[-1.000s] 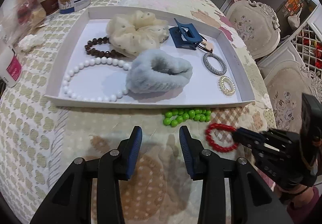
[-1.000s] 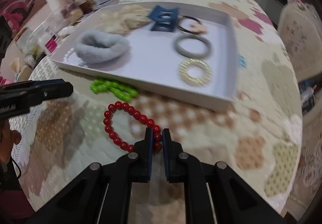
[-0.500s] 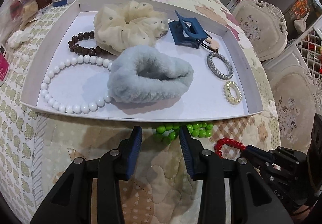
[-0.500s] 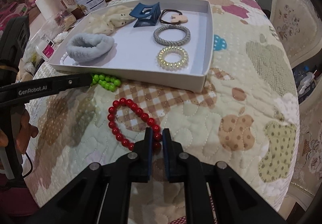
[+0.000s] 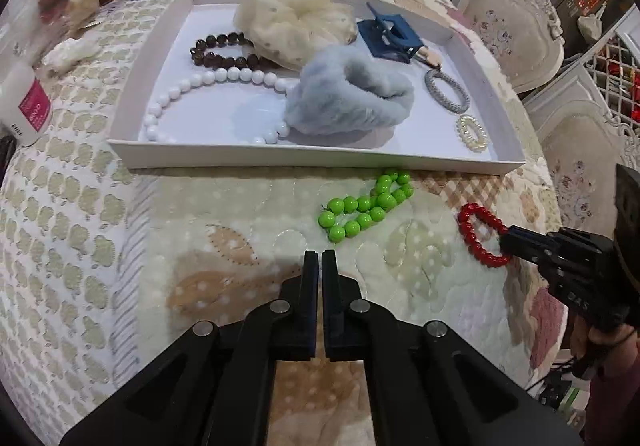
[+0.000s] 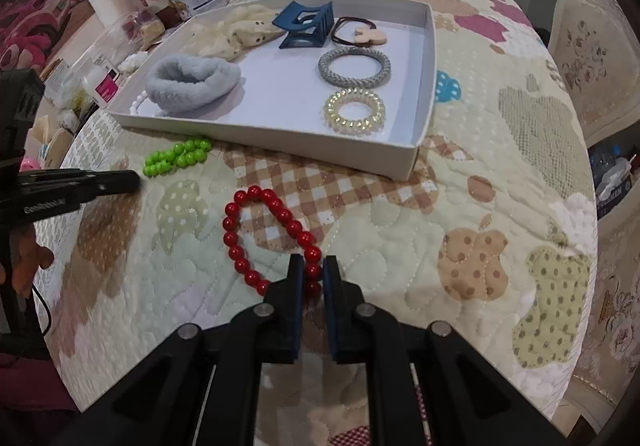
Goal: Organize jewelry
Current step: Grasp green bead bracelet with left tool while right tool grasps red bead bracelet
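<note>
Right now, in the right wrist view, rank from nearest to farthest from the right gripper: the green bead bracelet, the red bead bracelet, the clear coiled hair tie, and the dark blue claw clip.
1. Red bead bracelet: clamped in the right gripper.
2. Green bead bracelet: on the quilt, left, before the white tray.
3. Clear coiled hair tie: tray's near right corner.
4. Dark blue claw clip: tray's far side.

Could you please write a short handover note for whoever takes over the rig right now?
Left gripper: its jaws have just closed, empty, over the quilt short of the green bead bracelet.
Right gripper: shut on the red bead bracelet, which lies on the quilt.
White tray: already holds scrunchies, hair ties, a blue claw clip and white and brown beads.
Left to do: move the red and green bracelets into the tray.
</note>
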Motion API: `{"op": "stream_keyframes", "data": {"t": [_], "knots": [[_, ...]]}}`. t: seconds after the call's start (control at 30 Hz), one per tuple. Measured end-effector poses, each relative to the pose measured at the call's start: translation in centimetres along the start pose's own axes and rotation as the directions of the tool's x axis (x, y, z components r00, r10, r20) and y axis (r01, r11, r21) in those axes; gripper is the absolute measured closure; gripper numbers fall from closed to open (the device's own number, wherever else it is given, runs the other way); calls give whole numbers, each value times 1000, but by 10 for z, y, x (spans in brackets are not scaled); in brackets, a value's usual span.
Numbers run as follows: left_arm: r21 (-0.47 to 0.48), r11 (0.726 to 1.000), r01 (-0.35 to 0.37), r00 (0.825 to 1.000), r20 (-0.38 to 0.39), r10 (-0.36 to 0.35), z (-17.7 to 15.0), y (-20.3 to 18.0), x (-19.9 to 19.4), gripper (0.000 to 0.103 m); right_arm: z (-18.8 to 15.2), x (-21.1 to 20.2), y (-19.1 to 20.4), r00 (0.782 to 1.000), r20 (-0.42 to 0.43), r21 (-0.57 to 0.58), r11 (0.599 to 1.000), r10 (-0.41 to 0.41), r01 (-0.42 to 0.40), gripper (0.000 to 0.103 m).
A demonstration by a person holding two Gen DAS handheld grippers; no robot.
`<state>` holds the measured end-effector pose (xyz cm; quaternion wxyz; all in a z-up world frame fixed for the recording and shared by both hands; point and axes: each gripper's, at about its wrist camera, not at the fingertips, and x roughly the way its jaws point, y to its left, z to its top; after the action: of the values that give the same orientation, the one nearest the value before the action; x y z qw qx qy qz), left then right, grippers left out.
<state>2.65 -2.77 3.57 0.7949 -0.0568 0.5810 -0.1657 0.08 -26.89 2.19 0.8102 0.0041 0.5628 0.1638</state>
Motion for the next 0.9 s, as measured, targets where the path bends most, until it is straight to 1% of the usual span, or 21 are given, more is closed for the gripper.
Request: {"op": "stream_keyframes", "data": {"t": [0.03, 0.1, 0.13, 0.2, 0.3, 0.4, 0.47, 0.53, 0.63, 0.67, 0.73, 0.8, 0.83, 0.87, 0.9], "knots": [[5, 1000, 0, 1000, 5, 0, 0, 0, -3, 103, 0, 0, 0, 1000, -3, 3, 1000, 6, -6, 88], [21, 1000, -17, 999, 39, 16, 2, -4, -11, 103, 0, -1, 2, 1000, 1, -4, 1000, 8, -8, 78], [28, 999, -22, 999, 46, 21, 4, -6, -12, 103, 1, -1, 3, 1000, 2, -12, 1000, 4, -4, 75], [45, 999, -27, 998, 55, 24, 10, -11, -11, 103, 2, 0, 6, 1000, 2, -19, 1000, -4, 4, 75], [46, 998, -35, 998, 50, 33, 17, -16, -2, 101, 4, 1, 7, 1000, 5, -16, 1000, -10, 10, 75], [60, 996, -65, 998, 10, 65, 21, -19, 15, 101, 4, 1, 7, 1000, 4, -18, 1000, -11, 11, 75], [64, 997, -47, 999, -15, 48, 21, -22, 23, 101, 4, 2, 7, 1000, 2, -22, 1000, -12, 12, 75], [80, 995, -56, 998, -14, 57, 20, -26, 24, 101, 3, 1, 7, 1000, 4, -23, 1000, -11, 11, 75], [105, 993, -46, 999, -20, 48, 19, -31, 25, 101, 3, 2, 8, 1000, 8, -30, 999, -9, 10, 75], [106, 993, -45, 999, -18, 47, 20, -31, 26, 101, 4, 2, 8, 1000, 11, -33, 999, -10, 11, 75], [75, 997, -30, 999, -19, 31, 24, -27, 27, 101, 5, 3, 9, 1000, 22, -39, 999, -15, 16, 75], [54, 998, -20, 1000, -21, 21, 26, -25, 27, 101, 4, 4, 10, 999, 42, -46, 999, -23, 25, 75], [58, 998, -22, 1000, -19, 23, 26, -25, 27, 101, 4, 5, 11, 998, 53, -48, 998, -34, 37, 80], [66, 998, -22, 1000, -12, 23, 25, -26, 27, 103, 4, 5, 10, 997, 59, -49, 998, -46, 49, 91], [70, 997, -18, 1000, -8, 18, 24, -27, 27, 103, 5, 5, 10, 997, 60, -47, 997, -52, 55, 94]]}}
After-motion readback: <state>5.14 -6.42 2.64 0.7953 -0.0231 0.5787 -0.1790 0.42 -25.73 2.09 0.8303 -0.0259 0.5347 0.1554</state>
